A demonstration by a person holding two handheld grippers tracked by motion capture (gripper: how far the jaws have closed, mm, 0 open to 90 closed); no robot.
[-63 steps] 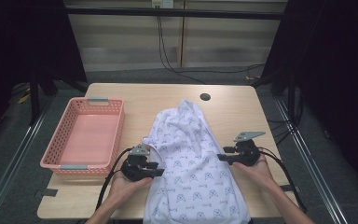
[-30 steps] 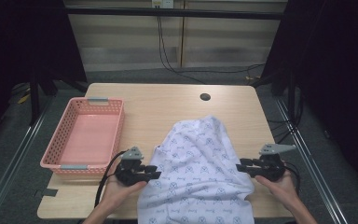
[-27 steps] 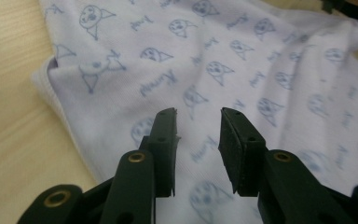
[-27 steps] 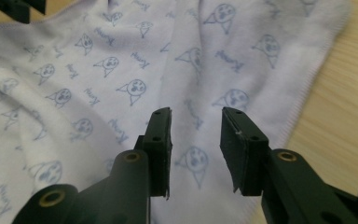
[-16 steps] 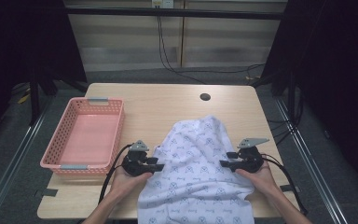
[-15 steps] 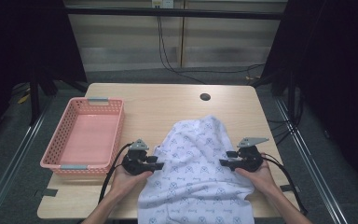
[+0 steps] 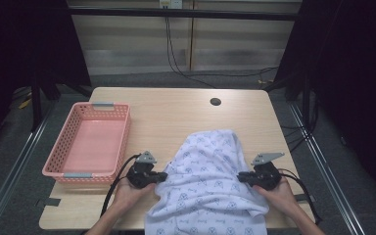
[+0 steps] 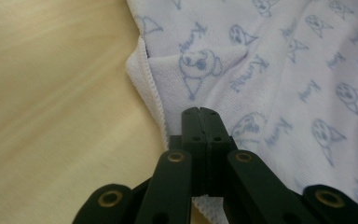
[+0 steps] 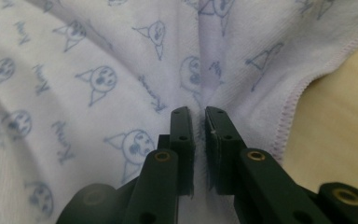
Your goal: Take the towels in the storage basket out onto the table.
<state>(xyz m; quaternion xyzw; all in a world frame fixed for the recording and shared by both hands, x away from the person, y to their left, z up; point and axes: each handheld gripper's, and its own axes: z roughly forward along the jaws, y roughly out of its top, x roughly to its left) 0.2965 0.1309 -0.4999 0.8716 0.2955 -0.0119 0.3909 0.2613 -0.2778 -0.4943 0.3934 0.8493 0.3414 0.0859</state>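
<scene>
A white cloth (image 7: pixel 210 181) printed with blue cartoon faces lies bunched on the near half of the wooden table (image 7: pixel 176 112), its lower end hanging over the front edge. My left gripper (image 7: pixel 162 176) is at the cloth's left hem. In the left gripper view its jaws (image 8: pixel 200 112) have just closed tight, with the hem of the cloth (image 8: pixel 284 70) pinched between them. My right gripper (image 7: pixel 241 177) is at the cloth's right side. Its jaws (image 9: pixel 198 112) have just been closing and pinch a fold of the cloth (image 9: pixel 74 70) in the narrow gap.
A pink plastic basket (image 7: pixel 58 147) with nothing in it stands at the table's left side, close to my left hand. A small dark round hole (image 7: pixel 215 102) sits in the tabletop at the far middle. Bare wood lies beyond the cloth.
The cloth has been drawn toward the front edge and bunched up. Both grippers came in from wider apart to its sides, sank onto it and closed.
</scene>
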